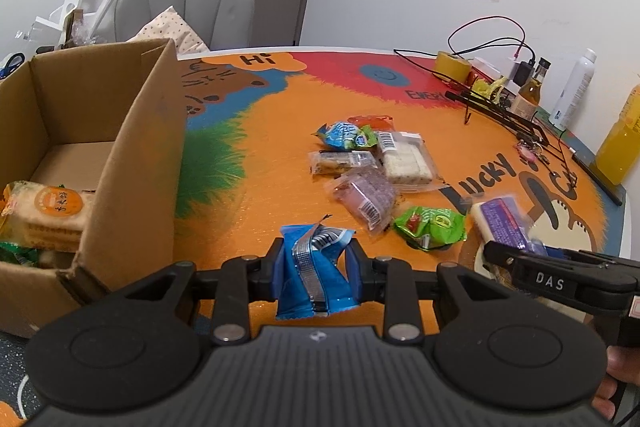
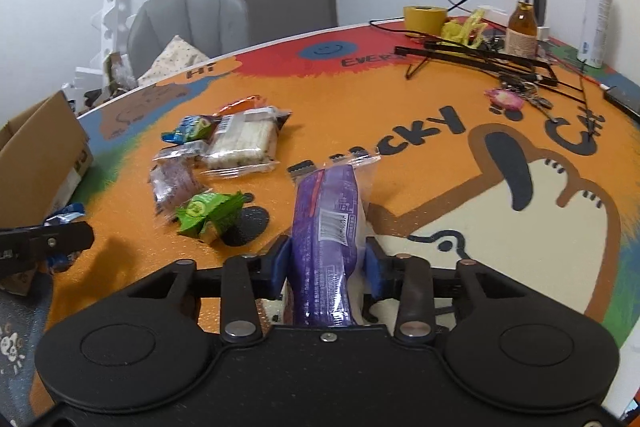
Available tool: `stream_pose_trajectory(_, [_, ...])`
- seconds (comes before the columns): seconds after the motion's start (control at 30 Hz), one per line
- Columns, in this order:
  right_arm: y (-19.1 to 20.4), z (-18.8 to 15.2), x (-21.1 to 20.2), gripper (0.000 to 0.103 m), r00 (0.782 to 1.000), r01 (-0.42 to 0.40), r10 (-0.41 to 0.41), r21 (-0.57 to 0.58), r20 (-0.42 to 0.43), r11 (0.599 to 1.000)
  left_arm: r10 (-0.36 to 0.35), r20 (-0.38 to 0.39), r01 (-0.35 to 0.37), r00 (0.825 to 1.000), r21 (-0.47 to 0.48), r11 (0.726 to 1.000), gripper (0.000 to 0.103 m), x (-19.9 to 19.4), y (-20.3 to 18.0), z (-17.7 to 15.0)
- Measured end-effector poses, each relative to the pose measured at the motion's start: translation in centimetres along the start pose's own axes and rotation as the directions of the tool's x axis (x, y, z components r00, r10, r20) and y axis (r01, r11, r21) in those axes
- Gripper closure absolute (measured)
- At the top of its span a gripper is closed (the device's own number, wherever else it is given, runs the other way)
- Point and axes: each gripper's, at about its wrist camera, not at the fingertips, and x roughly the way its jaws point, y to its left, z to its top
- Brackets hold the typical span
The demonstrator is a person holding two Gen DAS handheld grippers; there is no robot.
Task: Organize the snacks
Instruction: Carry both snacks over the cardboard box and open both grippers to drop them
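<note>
**Both grippers loaded, snack pile on the mat**

Left gripper (image 1: 316,263): fingers pressed in on a blue snack packet (image 1: 316,275). The packet stands roughly upright between the blue pads, crumpled, with its silver seam facing the camera. It is held above the orange table mat (image 1: 260,155), near the table's front edge.

Right gripper (image 2: 326,259): fingers clamped on a purple snack pack (image 2: 326,227). The pack lies lengthwise along the fingers, barcode side up, its clear crimped end pointing away from the camera. In the left wrist view the same pack (image 1: 504,223) shows at the right, with the right gripper's black finger below it.

Cardboard box (image 1: 132,147): open, to the left of the left gripper, on the table's left part. A cracker pack with an orange round label (image 1: 48,211) lies inside against the near wall. Something green shows below it, too little to identify.

Loose snacks on the mat, ahead of both grippers, grouped close together:
- green packet (image 1: 430,227), nearest, just right of the blue packet
- clear pack with a dark purple cake (image 1: 366,197), behind it
- clear tray pack of pale wafers (image 1: 406,159), touching its neighbours
- long clear pack (image 1: 344,163), left of the wafers
- blue-and-green packet (image 1: 346,137) at the far side
- orange packet (image 1: 372,121), partly hidden behind it

Far right of the table: yellow tape roll (image 1: 452,67), brown glass bottle (image 1: 530,93), white spray can (image 1: 574,89), black and red cables (image 1: 492,39).
</note>
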Motion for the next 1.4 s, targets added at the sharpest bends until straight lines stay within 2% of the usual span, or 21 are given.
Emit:
stream_pose_trajectory(0.27, [0.2,0.8,-1.9,0.072,0.997,-0.031,0.029,0.022,0.066,0.999,-0.011,0.015,0.011,1.000,-0.003,1.000,0.073,-0.6,0.0,0.2])
stream_pose_trajectory(0.6, [3.1,3.0,-3.9,0.072,0.985,-0.110,0.110,-0.012,0.133,0.994,-0.017,0.094,0.018,0.995,-0.011,1.000,0.073,-3.7,0.5,1.7])
stream_pose_trajectory(1.03, [8.0,4.3,-4.8,0.072,0.967,-0.191,0.197,-0.052,0.164,0.980,0.036,0.163,-0.029,0.986,-0.045,0.999,0.073,-7.3,4.1,2.7])
stream_pose_trajectory(1.4, [12.4,4.6,-5.3,0.072,0.955,-0.232,0.247,-0.106,0.165,0.967,0.021,0.205,-0.005,0.978,-0.078,0.997,0.073,-10.0,6.8,2.9])
